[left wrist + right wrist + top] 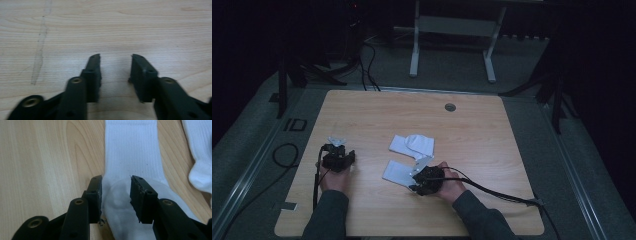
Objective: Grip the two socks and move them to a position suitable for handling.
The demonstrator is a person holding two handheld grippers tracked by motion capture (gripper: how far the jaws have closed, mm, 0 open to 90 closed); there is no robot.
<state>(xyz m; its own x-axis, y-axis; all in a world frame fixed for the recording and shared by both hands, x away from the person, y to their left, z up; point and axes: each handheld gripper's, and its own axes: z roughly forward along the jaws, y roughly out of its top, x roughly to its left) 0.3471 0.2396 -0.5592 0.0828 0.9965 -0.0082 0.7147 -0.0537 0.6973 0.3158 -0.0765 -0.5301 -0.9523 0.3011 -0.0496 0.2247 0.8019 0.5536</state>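
Observation:
Two white socks lie near the middle of the wooden table [482, 130]. The near sock [396, 172] lies flat, and my right gripper [413, 184] comes at its end from the right. In the right gripper view that sock [130, 150] runs away from me, its rounded end between the jaws of my right gripper [116, 181]. The jaws stand apart and do not pinch the fabric. The far sock [413, 145] lies at the right edge [200, 170]. My left gripper [333, 149] rests at the table's left, open over bare wood [115, 60].
A round cable hole [450, 107] sits near the table's far edge. A black cable [497, 192] trails from the right gripper off the table's right side. Another desk's white legs [414, 50] stand on the floor behind. A faint streak [40, 42] marks the wood.

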